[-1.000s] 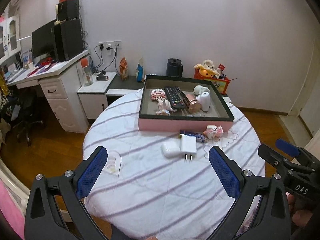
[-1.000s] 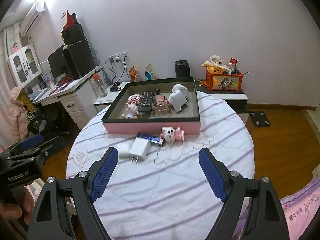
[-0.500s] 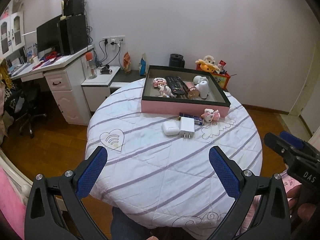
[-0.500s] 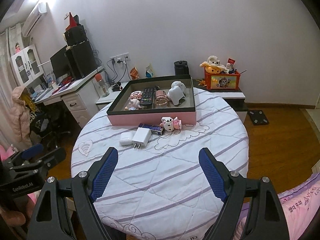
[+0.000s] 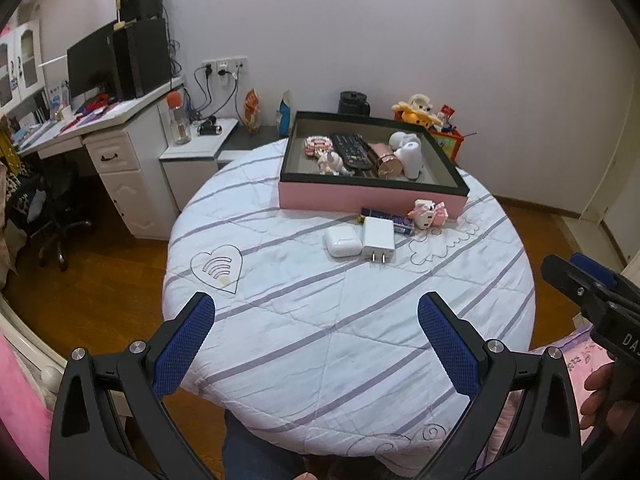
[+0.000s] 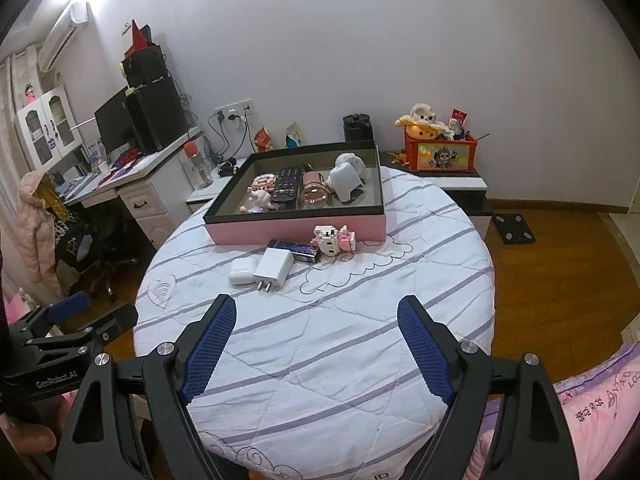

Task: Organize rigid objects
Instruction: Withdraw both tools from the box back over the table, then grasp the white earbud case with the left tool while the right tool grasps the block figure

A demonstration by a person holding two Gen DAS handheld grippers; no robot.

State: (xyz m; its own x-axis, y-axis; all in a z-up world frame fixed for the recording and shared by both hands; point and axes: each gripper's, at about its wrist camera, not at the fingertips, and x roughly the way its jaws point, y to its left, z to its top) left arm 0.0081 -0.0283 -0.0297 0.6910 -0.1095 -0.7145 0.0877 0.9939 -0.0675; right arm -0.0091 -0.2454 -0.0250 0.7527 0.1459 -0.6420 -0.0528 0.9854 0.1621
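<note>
- Left wrist view: the left gripper (image 5: pixel 316 334) hangs over the near part of the round table (image 5: pixel 280 320), jaws spread wide with nothing between them.
- The loose things lie ahead of it, toward the far side, just in front of the pink tray (image 5: pixel 372 200): a white earbud case (image 5: pixel 342 241) touching a white charger (image 5: pixel 378 236), then a dark battery pack (image 5: pixel 400 218) and a small pink block toy (image 5: pixel 429 213) close against the tray wall.
- The charger's long axis runs away from the gripper, prongs toward it. The case sits almost straight ahead, so a forward reach looks enough.
- The right gripper (image 5: pixel 592 276) shows at the right edge, off the table's side; from here I cannot tell how its jaws stand.
- Against the earlier picture, more of the table's near edge shows and the things look farther off, so this gripper has pulled back from them.
- Right wrist view: the right gripper (image 6: pixel 316 322) is released, empty, above the near cloth.
- The charger (image 6: pixel 274 266) and case (image 6: pixel 242 271) lie ahead and to its left, the block toy (image 6: pixel 332 240) almost dead ahead, the tray (image 6: pixel 296 226) beyond.
- The left gripper (image 6: pixel 86 314) sits low at the left, beside the table.
- Here too the table looks smaller than before. The two grippers seem about equally far from the loose things; the left looks better lined up on the case.
</note>
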